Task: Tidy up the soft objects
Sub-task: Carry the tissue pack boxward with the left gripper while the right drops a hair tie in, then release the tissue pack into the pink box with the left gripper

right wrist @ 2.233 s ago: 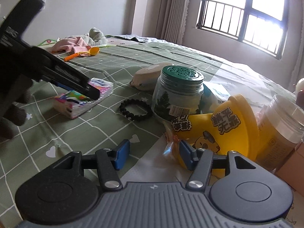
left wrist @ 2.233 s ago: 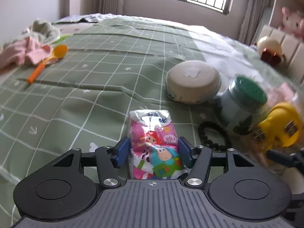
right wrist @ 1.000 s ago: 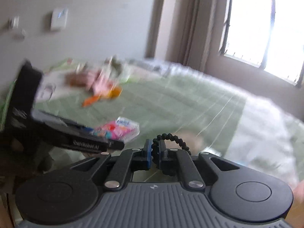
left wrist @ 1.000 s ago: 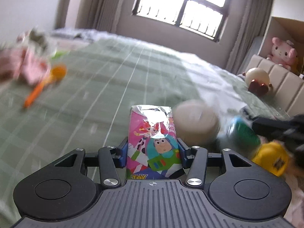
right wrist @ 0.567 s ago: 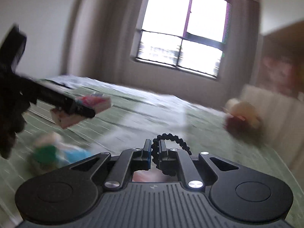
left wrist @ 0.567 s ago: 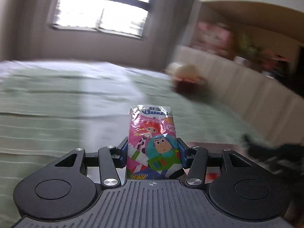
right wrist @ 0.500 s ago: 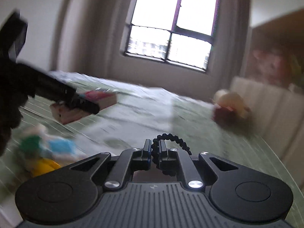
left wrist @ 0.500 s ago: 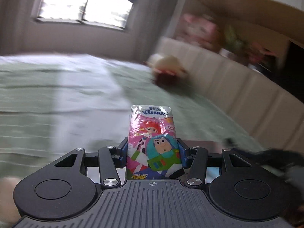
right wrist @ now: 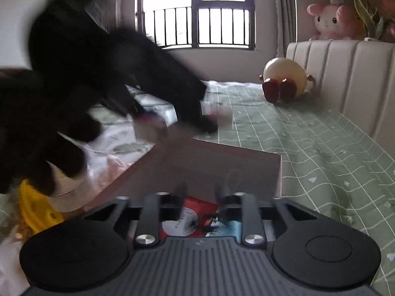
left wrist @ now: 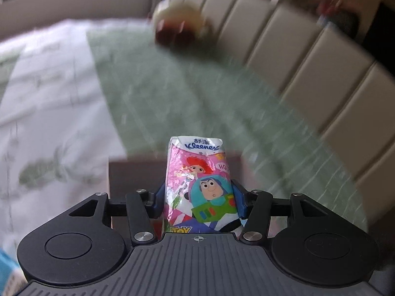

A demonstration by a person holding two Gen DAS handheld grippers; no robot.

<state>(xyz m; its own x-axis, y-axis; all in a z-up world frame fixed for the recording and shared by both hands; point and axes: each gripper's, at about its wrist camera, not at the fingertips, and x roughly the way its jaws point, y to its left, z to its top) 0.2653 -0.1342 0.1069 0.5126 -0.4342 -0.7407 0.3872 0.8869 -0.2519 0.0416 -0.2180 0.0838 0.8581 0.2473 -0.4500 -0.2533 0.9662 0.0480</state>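
Reading "Kleenex" and "TOY", the tissue pack (left wrist: pixel 201 187) sits between the left tongs (left wrist: pixel 198 198).

Left hand-held gripper (left wrist: pixel 197 198) clamps a pack; right hand-held gripper (right wrist: pixel 200 203) has just opened.

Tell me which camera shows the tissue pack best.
The left wrist view: the tissue pack stands sharp and centred between the left gripper's fingers, print readable. The right wrist view shows only a blurred pale smear at that gripper's tip, too smeared to identify.
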